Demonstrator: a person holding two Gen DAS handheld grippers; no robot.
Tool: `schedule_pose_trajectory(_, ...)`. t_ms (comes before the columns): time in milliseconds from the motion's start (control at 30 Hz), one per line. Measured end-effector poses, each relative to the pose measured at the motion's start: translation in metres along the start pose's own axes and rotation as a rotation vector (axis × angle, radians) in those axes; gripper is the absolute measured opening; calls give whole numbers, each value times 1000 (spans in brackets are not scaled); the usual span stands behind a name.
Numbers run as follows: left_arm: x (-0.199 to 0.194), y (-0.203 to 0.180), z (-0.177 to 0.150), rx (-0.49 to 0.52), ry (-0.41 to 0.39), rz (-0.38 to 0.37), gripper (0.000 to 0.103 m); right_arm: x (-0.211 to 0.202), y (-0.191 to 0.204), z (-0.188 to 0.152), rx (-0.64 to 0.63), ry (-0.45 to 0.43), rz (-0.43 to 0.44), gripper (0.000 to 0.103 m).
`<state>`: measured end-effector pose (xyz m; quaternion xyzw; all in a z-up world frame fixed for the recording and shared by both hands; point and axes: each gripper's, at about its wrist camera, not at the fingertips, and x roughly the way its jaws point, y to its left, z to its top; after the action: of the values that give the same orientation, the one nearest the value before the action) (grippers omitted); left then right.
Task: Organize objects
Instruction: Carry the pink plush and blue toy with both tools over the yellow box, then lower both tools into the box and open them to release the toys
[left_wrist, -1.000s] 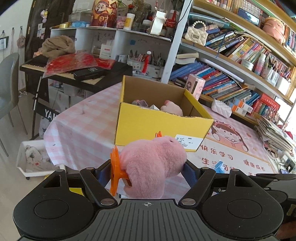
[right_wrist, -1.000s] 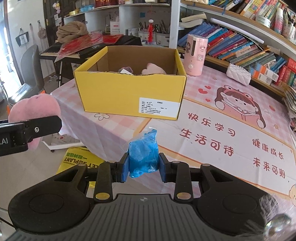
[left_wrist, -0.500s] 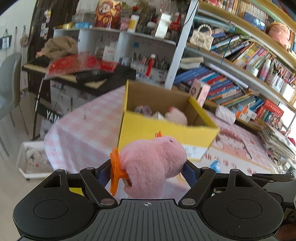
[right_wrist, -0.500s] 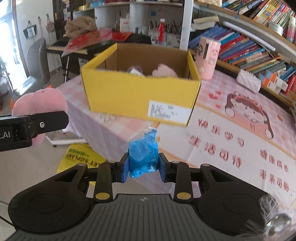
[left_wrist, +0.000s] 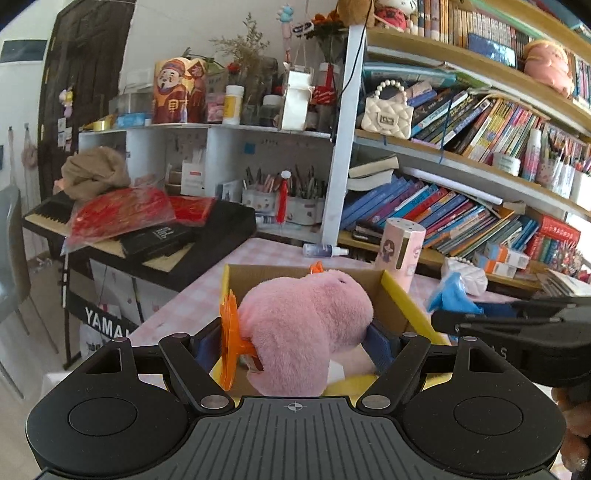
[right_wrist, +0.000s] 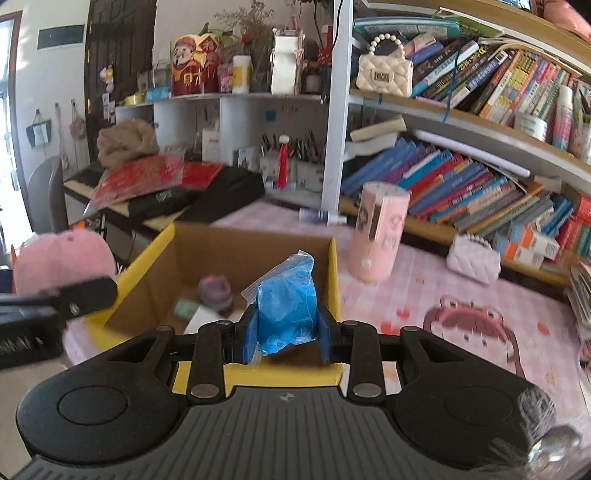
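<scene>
A pink plush toy (left_wrist: 306, 325) with orange feet fills my left gripper (left_wrist: 295, 341), which is shut on it right above the open yellow cardboard box (left_wrist: 397, 295). My right gripper (right_wrist: 286, 326) is shut on a blue plastic bag (right_wrist: 288, 306) and hangs over the near edge of the same box (right_wrist: 334, 273). Inside the box lie a purple round thing (right_wrist: 214, 290), a pale green item (right_wrist: 184, 308) and a white sheet. From the right wrist view the plush (right_wrist: 61, 258) shows at the far left. In the left wrist view the blue bag (left_wrist: 450, 295) shows at the right.
The box stands on a pink checked tablecloth (right_wrist: 424, 280). A pink cylinder (right_wrist: 378, 236) and a white quilted pouch (right_wrist: 474, 256) stand behind the box at the right. Bookshelves (left_wrist: 461, 206) line the back. A keyboard (left_wrist: 147, 229) piled with red bags is at the left.
Both grippers have moved forward and up toward the box, which now sits directly under them. The plush and the blue bag stay gripped throughout.
</scene>
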<state>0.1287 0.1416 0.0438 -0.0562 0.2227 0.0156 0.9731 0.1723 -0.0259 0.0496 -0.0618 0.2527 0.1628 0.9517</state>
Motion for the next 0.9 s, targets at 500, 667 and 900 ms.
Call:
schedule_pose_trajectory(500, 74, -19, -4, 140, 127, 88, 78, 87, -7, 25, -63, 62, 70, 30)
schedule_pose_trajectory(667, 94, -24, -10, 191, 186, 114, 79, 108, -7, 28, -94, 90, 96, 30)
schedule_pose_trajectory(900, 116, -26, -14, 216, 249, 157, 79, 136, -4, 26, -134, 172, 155, 30)
